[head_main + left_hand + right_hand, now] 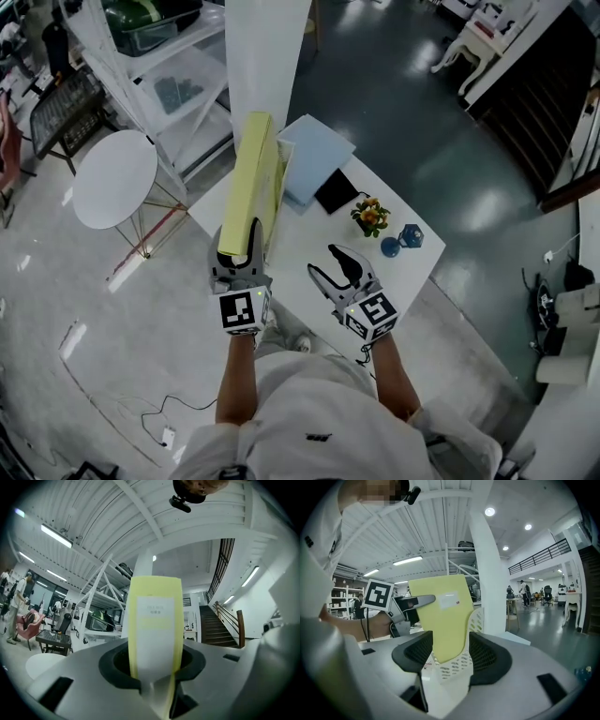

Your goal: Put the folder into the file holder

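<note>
Head view: the left gripper (251, 239) is clamped on the near end of the yellow folder (246, 178). The folder stands upright on edge over the left-hand side of the white table (309, 258), close to its far-left edge. The right gripper (323, 261) hangs over the middle of the table, just beside the left one, with its jaws part-way apart and nothing between the pads.

Step in hand (judged): insertion. In the right gripper view, the folder's lower end sits at the mouth of the white mesh file holder (452, 670) and appears to be just entering it. How deep it has gone cannot be read. The right gripper's pads frame the holder without touching it.

Next move calls for:
- Lower the folder straight down, upright and in line with the slot, so that its lower corner does not catch the mesh wall.
- Steady the holder with the right gripper if it looks likely to slide or tip.
- Release only once the folder bears on the holder's floor.

Appearance of the folder: pale yellow, with rounded corners and a broad spine carrying a white label (154, 630). It shows no sag and will probably handle as a stiff board.
</note>
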The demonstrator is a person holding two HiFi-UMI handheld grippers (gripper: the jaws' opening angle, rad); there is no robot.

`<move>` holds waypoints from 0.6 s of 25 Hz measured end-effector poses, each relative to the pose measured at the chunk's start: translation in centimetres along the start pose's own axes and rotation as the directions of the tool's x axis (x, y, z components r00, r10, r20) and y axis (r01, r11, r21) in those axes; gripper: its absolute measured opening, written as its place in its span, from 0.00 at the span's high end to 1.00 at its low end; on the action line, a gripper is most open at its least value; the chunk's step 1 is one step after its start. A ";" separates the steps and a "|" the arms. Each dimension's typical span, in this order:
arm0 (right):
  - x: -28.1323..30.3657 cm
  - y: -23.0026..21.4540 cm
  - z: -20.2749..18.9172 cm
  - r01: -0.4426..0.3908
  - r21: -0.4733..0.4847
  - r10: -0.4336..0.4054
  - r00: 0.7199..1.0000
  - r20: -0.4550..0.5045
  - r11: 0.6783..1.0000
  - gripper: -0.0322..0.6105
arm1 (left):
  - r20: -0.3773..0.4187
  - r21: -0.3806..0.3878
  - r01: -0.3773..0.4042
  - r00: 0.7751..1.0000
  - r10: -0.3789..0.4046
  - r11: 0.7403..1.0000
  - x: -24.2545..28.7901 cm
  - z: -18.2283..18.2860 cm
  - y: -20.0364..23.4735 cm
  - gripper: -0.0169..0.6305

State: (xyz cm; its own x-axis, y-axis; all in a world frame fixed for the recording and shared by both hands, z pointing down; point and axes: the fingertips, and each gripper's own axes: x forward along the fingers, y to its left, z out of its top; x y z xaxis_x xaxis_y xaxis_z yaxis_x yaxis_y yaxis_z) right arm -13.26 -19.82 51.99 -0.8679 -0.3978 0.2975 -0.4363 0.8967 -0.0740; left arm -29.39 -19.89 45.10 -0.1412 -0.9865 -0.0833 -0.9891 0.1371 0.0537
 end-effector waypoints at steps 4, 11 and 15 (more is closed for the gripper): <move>0.0 -0.3 -0.2 0.008 0.002 -0.008 1.000 -0.005 1.000 0.57 | -0.017 0.010 -0.009 1.000 0.009 1.000 -0.4 -0.8 -0.4 0.72; 0.4 -0.1 -0.7 0.006 0.007 -0.006 1.000 -0.011 1.000 0.57 | -0.044 0.001 -0.011 0.999 0.011 1.000 -0.4 -2.9 0.0 0.72; 0.7 -0.1 -1.0 0.022 0.017 -0.022 1.000 -0.006 1.000 0.57 | -0.051 0.011 -0.006 0.999 0.006 1.000 0.2 -4.0 -0.1 0.71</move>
State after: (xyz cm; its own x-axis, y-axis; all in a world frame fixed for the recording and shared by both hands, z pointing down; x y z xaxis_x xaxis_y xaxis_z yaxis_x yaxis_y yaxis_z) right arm -13.58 -19.98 53.18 -0.8565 -0.4166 0.3047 -0.4597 0.8842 -0.0834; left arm -29.11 -20.46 49.03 -0.1454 -0.9889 -0.0320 -0.9886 0.1439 0.0436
